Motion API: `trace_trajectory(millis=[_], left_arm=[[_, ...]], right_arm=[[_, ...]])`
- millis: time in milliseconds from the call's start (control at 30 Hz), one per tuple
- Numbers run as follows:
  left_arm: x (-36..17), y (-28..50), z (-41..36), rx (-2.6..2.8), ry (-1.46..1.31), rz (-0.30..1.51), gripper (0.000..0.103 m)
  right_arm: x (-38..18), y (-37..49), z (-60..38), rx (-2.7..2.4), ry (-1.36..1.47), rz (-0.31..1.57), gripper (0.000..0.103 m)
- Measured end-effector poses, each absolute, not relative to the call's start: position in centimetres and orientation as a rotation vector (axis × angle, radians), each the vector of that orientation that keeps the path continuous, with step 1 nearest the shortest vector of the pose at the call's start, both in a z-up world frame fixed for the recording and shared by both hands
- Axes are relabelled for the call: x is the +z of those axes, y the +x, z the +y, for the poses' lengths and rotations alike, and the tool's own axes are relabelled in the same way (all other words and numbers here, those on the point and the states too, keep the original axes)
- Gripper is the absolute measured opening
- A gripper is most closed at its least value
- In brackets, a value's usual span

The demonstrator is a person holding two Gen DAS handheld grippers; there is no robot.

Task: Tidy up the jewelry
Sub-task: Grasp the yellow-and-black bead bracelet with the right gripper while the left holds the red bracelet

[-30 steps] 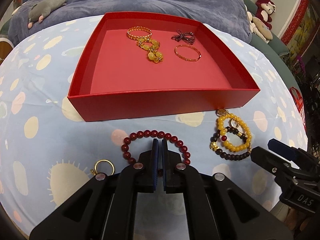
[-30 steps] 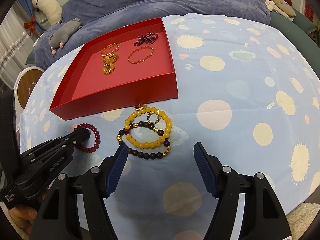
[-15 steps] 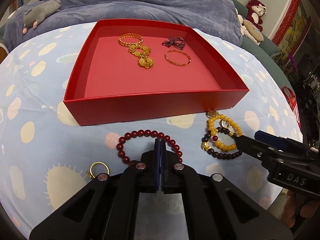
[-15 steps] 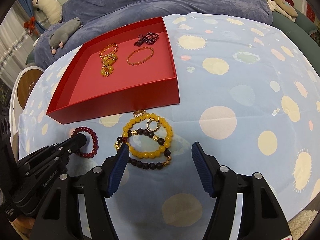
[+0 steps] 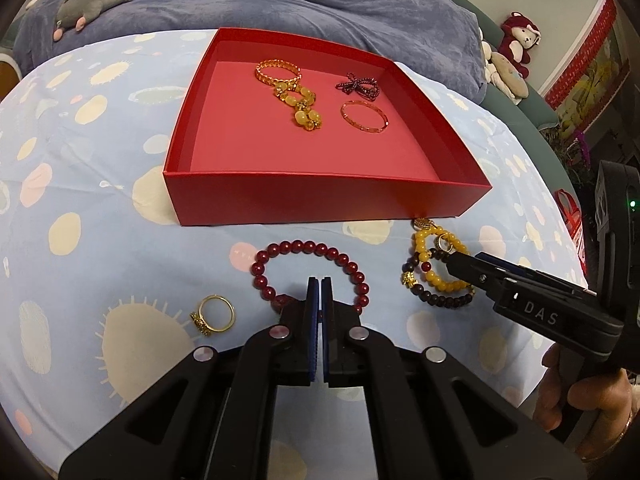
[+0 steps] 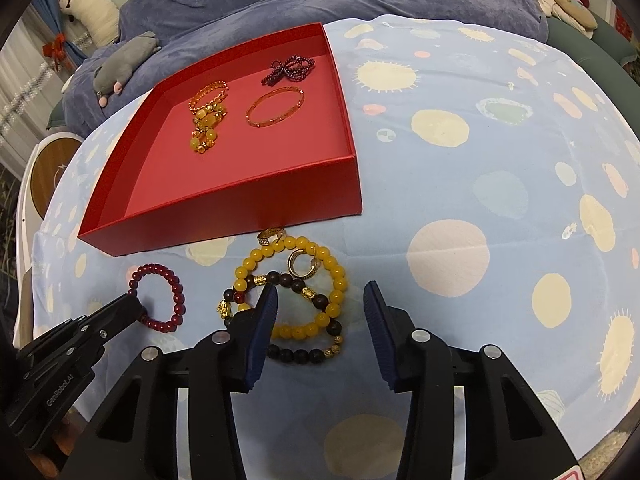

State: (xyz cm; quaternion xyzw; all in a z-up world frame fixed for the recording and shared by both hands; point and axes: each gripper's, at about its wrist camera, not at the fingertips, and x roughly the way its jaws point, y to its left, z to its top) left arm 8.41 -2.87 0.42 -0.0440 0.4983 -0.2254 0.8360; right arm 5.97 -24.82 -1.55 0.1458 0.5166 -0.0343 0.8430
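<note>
A dark red bead bracelet point(image 5: 304, 246) lies on the spotted cloth in front of the red box point(image 5: 320, 200). My left gripper point(image 5: 320, 280) is shut on its near arc, which the fingers hide; the same left gripper point(image 6: 134, 306) shows in the right wrist view. To the right, a yellow bead bracelet point(image 6: 338, 276) overlaps a dark bead bracelet point(image 6: 304, 356). My right gripper point(image 6: 320, 290) is low over them, jaws closing. Its left finger is inside the yellow loop and the pads do not touch the beads. A gold ring point(image 5: 214, 314) lies at the left.
The box holds a gold chain bracelet point(image 5: 278, 72), amber beads point(image 5: 304, 108), a purple bow point(image 5: 358, 86) and a thin orange bangle point(image 5: 364, 116). Small gold rings point(image 6: 298, 266) sit on the yellow bracelet. A blue blanket and plush toys lie behind. A hand point(image 5: 580, 392) holds the right gripper.
The left jaws went from a narrow gap to shut on the red bracelet. The right jaws narrowed and came closer over the yellow and dark bracelets.
</note>
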Motion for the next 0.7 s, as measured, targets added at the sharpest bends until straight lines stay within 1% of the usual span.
trace_trajectory(millis=[33, 67, 100, 133, 167, 200, 267, 367, 467, 533, 600, 633, 700], left_arm=[[0.4, 8.4, -2.9, -0.472, -0.090, 1.052, 0.002], [0.4, 8.4, -2.9, -0.469, -0.085, 1.050, 0.008], [0.4, 8.5, -2.9, -0.469, -0.079, 1.047, 0.016], [0.5, 8.5, -2.9, -0.462, -0.072, 1.042, 0.021], [0.5, 8.5, -2.9, -0.452, -0.068, 1.037, 0.032], [0.6, 8.5, -2.8, -0.445, -0.066, 1.029, 0.040], [0.7, 8.7, -2.8, -0.425, -0.058, 1.022, 0.045], [0.2, 9.2, -3.1, -0.418, -0.033, 1.025, 0.045], [-0.6, 9.8, -3.3, -0.407, -0.010, 1.026, 0.044], [-0.6, 9.9, -3.4, -0.405, 0.003, 1.007, 0.038], [-0.7, 9.9, -3.4, -0.410, 0.011, 0.997, 0.025], [-0.7, 9.9, -3.4, -0.411, 0.017, 0.992, 0.022], [-0.8, 9.8, -3.4, -0.417, 0.027, 0.987, 0.009]], right_arm=[[-1.6, 6.0, -24.7, -0.075, 0.304, 1.088, 0.039], [-1.6, 6.0, -24.7, -0.077, 0.296, 1.082, 0.033], [-1.7, 6.0, -24.7, -0.076, 0.291, 1.084, 0.028], [-1.7, 6.0, -24.7, -0.076, 0.291, 1.084, 0.020], [-1.7, 5.9, -24.8, -0.076, 0.296, 1.082, 0.016], [-1.8, 5.9, -25.0, -0.073, 0.304, 1.082, 0.015], [-1.7, 5.8, -25.2, -0.076, 0.307, 1.080, 0.010], [-1.4, 5.5, -25.2, -0.076, 0.311, 1.069, 0.008], [-0.9, 5.0, -25.4, -0.075, 0.331, 1.056, 0.008], [-0.6, 4.7, -25.6, -0.074, 0.347, 1.054, 0.008], [-0.5, 4.3, -25.7, -0.073, 0.355, 1.054, 0.008], [-0.4, 4.2, -25.8, -0.071, 0.361, 1.055, 0.008], [-0.3, 3.9, -25.9, -0.069, 0.371, 1.054, 0.008]])
